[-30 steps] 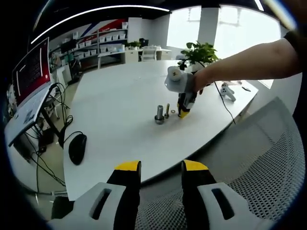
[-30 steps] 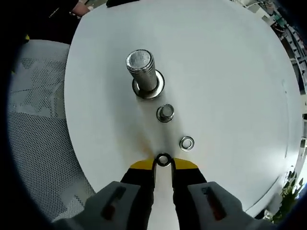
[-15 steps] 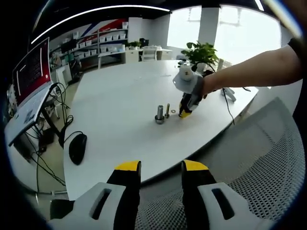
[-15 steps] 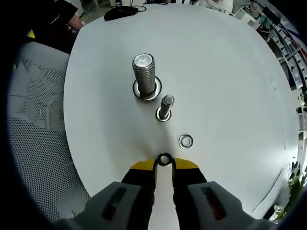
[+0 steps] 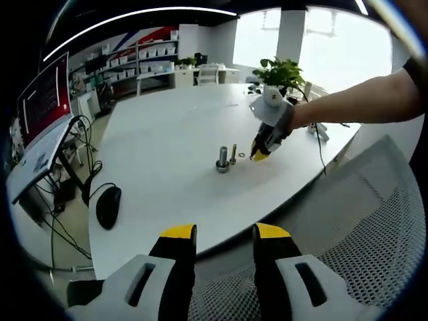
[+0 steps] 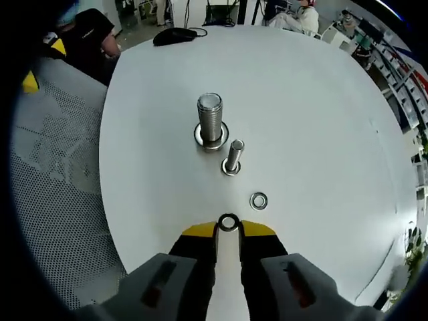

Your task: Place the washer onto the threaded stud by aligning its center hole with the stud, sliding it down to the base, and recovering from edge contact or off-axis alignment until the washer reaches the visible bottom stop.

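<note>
Right gripper view: the right gripper [image 6: 228, 229] pinches a small washer [image 6: 228, 223] upright between its yellow fingertips [image 6: 198, 231], above the white table [image 6: 321, 114]; just beyond lies a second washer [image 6: 259, 200], then a thin threaded stud [image 6: 233, 156], then a thick threaded stud [image 6: 210, 122] standing upright on its base. Left gripper view: the left gripper [image 5: 225, 233] hangs with jaws parted and nothing between them, over a mesh chair [image 5: 361, 254] near the table edge; farther off a mouse [image 5: 108, 206] rests on the table, and a person's arm [image 5: 361, 100] extends toward both studs.

White table [image 6: 321, 120]: two upright studs [image 6: 210, 122], loose washer [image 6: 259, 200], mouse [image 5: 108, 206].
</note>
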Demonstrator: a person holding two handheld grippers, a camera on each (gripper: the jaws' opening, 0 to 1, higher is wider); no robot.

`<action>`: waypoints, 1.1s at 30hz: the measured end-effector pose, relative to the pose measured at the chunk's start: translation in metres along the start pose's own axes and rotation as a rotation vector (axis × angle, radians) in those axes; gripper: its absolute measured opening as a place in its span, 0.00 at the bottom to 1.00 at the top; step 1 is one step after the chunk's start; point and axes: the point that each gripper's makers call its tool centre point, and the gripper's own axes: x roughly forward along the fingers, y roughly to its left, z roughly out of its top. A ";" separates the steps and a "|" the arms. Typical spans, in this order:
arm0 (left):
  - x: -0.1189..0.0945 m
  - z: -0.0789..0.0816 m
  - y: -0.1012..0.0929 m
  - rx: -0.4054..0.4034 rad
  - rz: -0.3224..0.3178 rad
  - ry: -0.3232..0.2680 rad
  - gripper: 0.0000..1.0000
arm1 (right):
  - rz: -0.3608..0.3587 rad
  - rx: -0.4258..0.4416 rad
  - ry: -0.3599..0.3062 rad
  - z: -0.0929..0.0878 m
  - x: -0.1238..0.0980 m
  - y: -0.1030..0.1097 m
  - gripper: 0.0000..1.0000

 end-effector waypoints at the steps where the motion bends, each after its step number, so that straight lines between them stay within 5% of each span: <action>1: 0.000 0.000 0.000 0.000 0.000 0.000 0.32 | 0.008 -0.021 -0.001 0.005 -0.004 0.001 0.14; 20: 0.000 0.000 0.000 0.002 0.000 -0.001 0.32 | -0.005 -0.111 -0.089 0.063 -0.033 -0.008 0.14; 33: 0.000 0.000 0.000 0.004 -0.001 -0.001 0.32 | 0.018 -0.160 -0.040 0.066 -0.019 -0.003 0.14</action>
